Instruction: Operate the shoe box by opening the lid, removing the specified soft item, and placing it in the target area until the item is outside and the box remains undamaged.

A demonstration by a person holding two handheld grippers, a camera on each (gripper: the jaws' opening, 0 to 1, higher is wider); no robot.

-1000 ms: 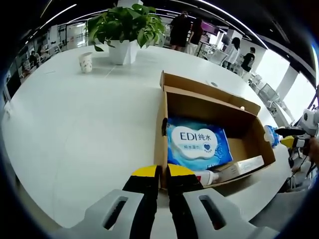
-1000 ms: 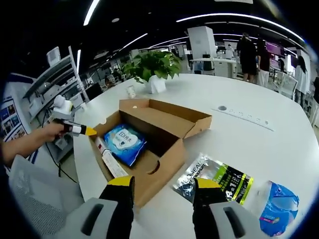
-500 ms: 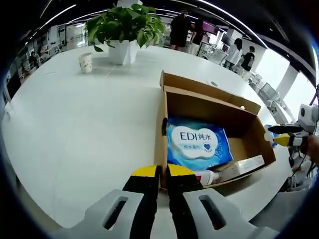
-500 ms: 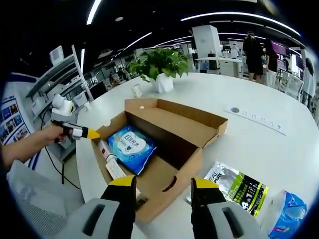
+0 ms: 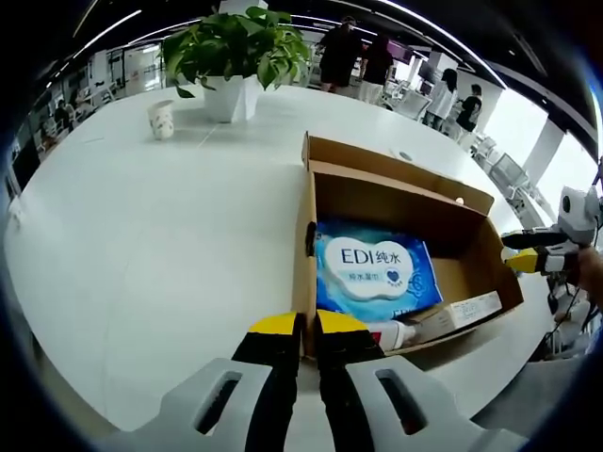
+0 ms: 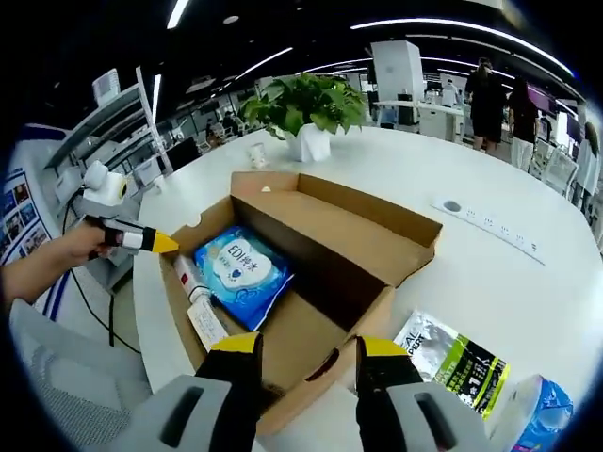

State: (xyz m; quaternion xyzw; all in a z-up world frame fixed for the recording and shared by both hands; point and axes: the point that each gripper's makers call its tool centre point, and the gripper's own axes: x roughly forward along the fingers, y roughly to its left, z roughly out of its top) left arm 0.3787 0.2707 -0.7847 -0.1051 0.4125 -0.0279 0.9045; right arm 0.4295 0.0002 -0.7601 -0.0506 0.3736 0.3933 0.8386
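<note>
With lid already folded back, step in hand looks like the reach-in: shoe box [image 5: 400, 240] sits open on white table [image 5: 141, 235], flap lying flat on far side, soft item not yet out.

Largest to smallest:
- Table: round, white, w/ potted plant [image 5: 236, 52] and paper cup [image 5: 162, 118] well beyond box.
- Box: brown cardboard, upright, walls look intact.
- Blue wipes pack [image 5: 372, 268]: soft item by the look of it, lying flat on box floor, toward left gripper's end; long white carton [image 5: 457, 315] and tube [image 5: 391, 334] lie just beside it along near wall.
- Left gripper [image 5: 306, 325]: jaws almost together, only box's near wall edge in the slit between tips; looks pinched on that edge to steady box, though contact hard to confirm.
- Right gripper [image 6: 300, 348]: jaws apart, nothing held, hovering over box's corner rim.

Next move, as judged: dip right gripper into box, close gently on pack's edge, lift clear w/o snagging walls, set down on table.

Right gripper view adds: silver-green pouch [image 6: 452, 363] and blue packet [image 6: 542, 414] on table outside box, plus person's hand [image 6: 71, 250] on left gripper. Left gripper view adds cup and right gripper's yellow tip at box's far end.
</note>
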